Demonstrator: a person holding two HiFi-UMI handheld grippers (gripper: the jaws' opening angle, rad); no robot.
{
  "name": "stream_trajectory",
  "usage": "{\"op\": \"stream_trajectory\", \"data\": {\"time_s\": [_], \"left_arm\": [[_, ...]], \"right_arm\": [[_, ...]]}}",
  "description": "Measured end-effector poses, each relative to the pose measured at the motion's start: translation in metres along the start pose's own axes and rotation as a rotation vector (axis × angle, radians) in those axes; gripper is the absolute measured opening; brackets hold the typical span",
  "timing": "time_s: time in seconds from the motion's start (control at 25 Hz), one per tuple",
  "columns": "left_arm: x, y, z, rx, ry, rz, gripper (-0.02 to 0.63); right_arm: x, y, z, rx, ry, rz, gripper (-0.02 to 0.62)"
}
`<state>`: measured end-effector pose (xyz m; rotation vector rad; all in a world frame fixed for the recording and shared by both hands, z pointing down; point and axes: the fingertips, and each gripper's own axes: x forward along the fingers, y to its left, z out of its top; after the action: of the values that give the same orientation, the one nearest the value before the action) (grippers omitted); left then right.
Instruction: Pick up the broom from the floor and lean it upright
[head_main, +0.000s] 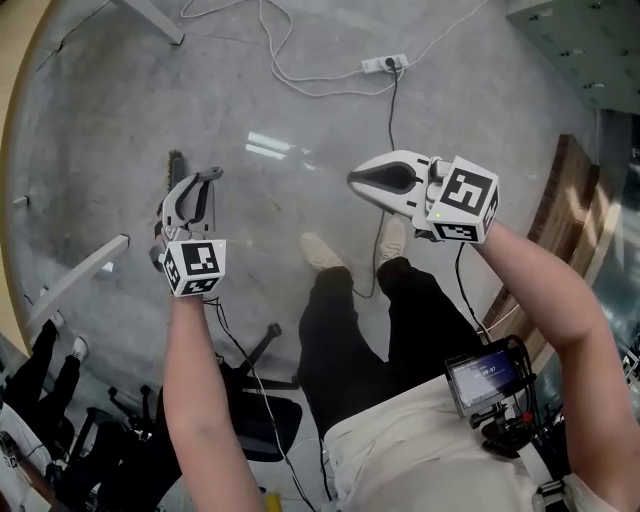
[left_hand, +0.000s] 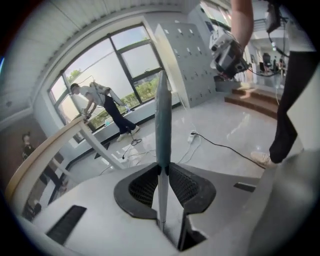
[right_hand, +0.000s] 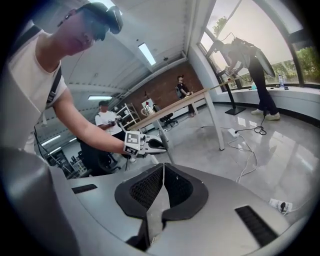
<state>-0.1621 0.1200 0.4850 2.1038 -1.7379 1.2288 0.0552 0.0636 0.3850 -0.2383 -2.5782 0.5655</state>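
Your left gripper has its fingers squeezed tight on the broom handle. The thin grey pole runs right between them and sticks far out past the tips (the brush end is out of sight). Your right gripper is pressed shut with nothing inside, well apart from the broom handle.

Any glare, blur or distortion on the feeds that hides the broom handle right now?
Left gripper view: broom handle sharp between the fingers, windows behind bright, corners dark. Head view: glare patch on the floor, edges bent by the wide lens. Right gripper view: window washed out upper right, its fingers sharp.
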Motion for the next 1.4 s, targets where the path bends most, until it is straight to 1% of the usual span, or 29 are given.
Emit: {"op": "stream_trajectory", "data": {"time_s": [0.16, 0.32, 0.44, 0.56, 0.76, 0.88, 1.0, 1.16, 1.4], "left_arm": [[-0.017, 0.049, -0.002, -0.14, -0.038, 0.072, 0.074], [-0.045, 0.092, -0.014, -0.287, -0.068, 0.157, 0.074], [-0.065, 0.118, -0.023, -0.381, -0.092, 0.212, 0.072], [-0.078, 0.134, -0.027, -0.454, -0.117, 0.245, 0.072], [-0.099, 0.153, -0.023, -0.52, -0.152, 0.246, 0.072], [-0.087, 0.155, -0.017, -0.553, -0.147, 0.222, 0.072], [-0.071, 0.152, -0.009, -0.561, -0.134, 0.182, 0.073], [-0.058, 0.154, 0.004, -0.585, -0.126, 0.17, 0.072], [-0.044, 0.156, 0.008, -0.617, -0.064, 0.175, 0.072]], "right_arm": [[0.023, 0.008, 0.028, -0.018, 0.04, 0.023, 0.018], [0.045, 0.024, 0.058, -0.055, 0.059, 0.054, 0.018], [0.06, 0.034, 0.08, -0.08, 0.058, 0.079, 0.018], [0.072, 0.038, 0.092, -0.094, 0.064, 0.097, 0.018], [0.091, 0.05, 0.111, -0.113, 0.078, 0.134, 0.018], [0.108, 0.03, 0.125, -0.113, 0.082, 0.164, 0.018], [0.131, 0.008, 0.144, -0.109, 0.075, 0.203, 0.018], [0.158, -0.012, 0.176, -0.132, 0.079, 0.279, 0.018], [0.194, -0.036, 0.207, -0.173, 0.138, 0.423, 0.018]]}}
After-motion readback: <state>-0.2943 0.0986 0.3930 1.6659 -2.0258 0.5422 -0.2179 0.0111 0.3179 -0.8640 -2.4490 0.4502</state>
